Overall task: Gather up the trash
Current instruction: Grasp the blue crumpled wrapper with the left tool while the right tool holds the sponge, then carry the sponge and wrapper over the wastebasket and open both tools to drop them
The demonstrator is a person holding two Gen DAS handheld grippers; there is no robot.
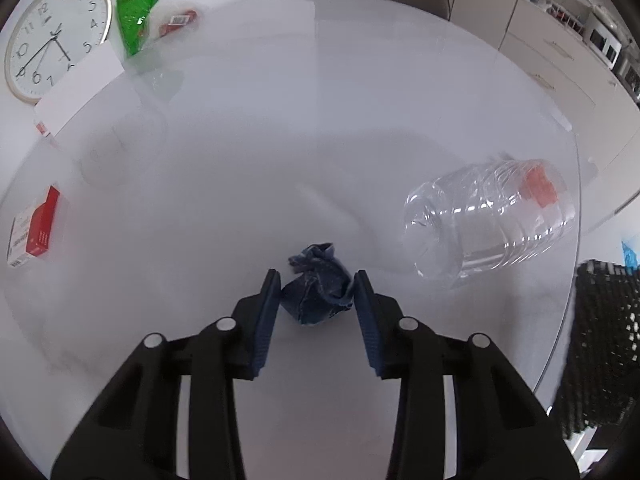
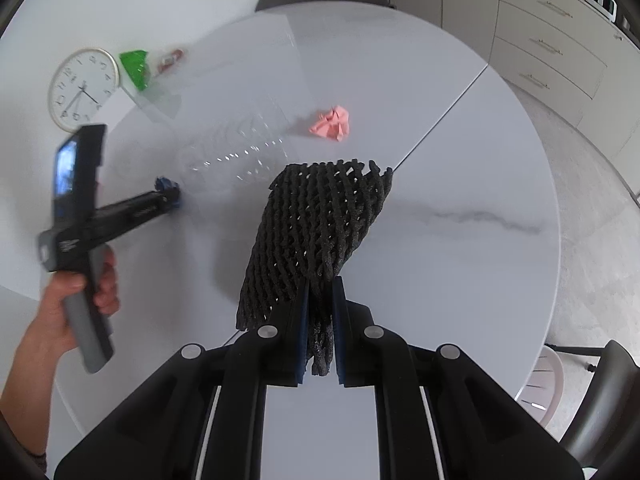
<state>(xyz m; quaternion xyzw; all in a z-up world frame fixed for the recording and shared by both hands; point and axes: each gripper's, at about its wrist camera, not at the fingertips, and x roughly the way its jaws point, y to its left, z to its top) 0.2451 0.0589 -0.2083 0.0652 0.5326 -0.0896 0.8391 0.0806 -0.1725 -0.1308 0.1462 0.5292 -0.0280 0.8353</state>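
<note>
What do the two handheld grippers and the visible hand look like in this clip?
Both grippers, left gripper and right gripper, share one build: matte black plastic linkage arms with round silver pivot pins and dark blue ribbed finger pads. From the right wrist view, the left unit has a grey pistol handle and a small lit screen on its back, gripped by a bare left hand. No cables show.

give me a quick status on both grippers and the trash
Left gripper open around blue paper wad. Right gripper shut on black foam net. Nothing blocking.

paper wad (image 1: 317, 284) between left tool (image 1: 316, 294) fingers, on worktop (image 1: 280, 140) | bottle (image 1: 490, 222) right | clock (image 1: 54, 36) far-left, seemingly propped behind
</note>
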